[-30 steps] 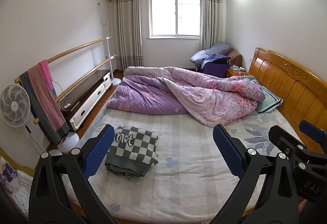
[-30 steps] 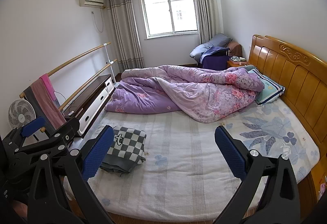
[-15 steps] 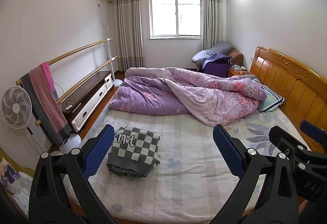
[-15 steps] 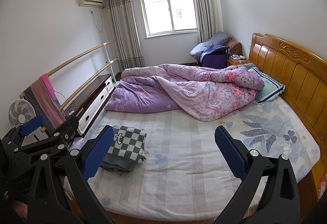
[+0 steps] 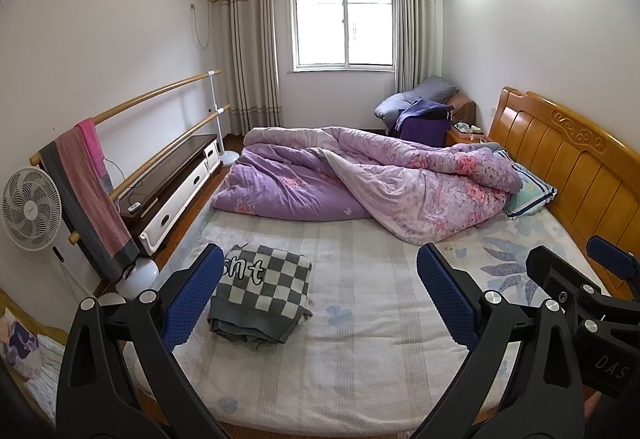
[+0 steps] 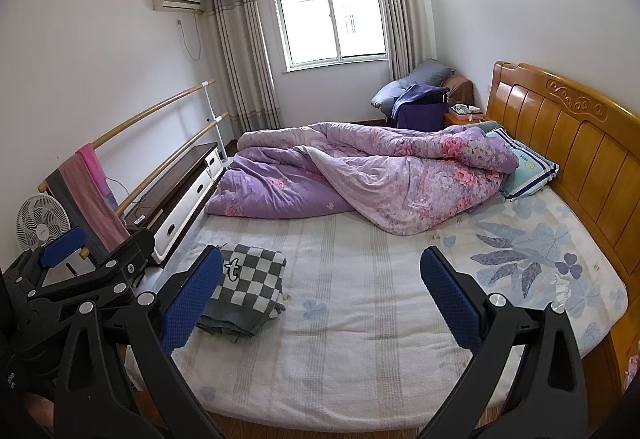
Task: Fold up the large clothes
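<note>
One checkered sweater (image 5: pixel 262 293), grey and white with black lettering, lies folded in a thick square on the bed's (image 5: pixel 360 351) left side, beside one rumpled purple quilt (image 5: pixel 360 179), while the left gripper (image 5: pixel 320 299) and right gripper (image 6: pixel 322 299) hover wide open, holding nothing.

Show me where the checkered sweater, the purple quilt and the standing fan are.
checkered sweater (image 5: pixel 266 289), left wrist view, middle of its checked top face.
purple quilt (image 5: pixel 372 179), left wrist view, central folds.
standing fan (image 5: pixel 30 209), left wrist view, grille centre.
</note>
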Available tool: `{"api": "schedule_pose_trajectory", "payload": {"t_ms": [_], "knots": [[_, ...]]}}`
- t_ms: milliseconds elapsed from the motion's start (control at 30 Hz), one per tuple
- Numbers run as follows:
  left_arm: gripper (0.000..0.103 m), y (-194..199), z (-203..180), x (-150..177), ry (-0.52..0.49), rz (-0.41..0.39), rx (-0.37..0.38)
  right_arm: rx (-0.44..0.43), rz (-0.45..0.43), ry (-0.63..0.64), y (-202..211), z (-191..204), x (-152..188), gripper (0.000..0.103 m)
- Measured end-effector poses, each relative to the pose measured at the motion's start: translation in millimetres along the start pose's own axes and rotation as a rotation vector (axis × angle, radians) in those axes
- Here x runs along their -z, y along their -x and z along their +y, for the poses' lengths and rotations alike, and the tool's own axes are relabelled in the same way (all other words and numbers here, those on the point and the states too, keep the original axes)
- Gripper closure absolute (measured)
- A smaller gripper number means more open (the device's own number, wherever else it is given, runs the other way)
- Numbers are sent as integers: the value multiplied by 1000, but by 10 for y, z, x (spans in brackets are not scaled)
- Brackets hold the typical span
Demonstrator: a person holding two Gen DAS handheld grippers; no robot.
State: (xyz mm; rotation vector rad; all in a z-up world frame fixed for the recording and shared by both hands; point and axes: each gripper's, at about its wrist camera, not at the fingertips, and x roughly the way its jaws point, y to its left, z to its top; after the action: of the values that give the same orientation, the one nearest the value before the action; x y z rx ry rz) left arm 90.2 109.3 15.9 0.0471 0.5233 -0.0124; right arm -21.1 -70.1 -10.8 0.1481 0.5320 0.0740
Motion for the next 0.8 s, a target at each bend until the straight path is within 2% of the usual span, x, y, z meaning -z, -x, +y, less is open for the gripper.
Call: {"api": "schedule_pose_trajectory", "payload": {"t_ms": [467, 800], "knots": [[6, -71, -43, 92, -2, 8, -9, -10, 12, 1, -105, -48, 15, 7], [6, -222, -231, 88, 15, 27, -34, -27, 26, 11, -222, -154, -54, 7]]}}
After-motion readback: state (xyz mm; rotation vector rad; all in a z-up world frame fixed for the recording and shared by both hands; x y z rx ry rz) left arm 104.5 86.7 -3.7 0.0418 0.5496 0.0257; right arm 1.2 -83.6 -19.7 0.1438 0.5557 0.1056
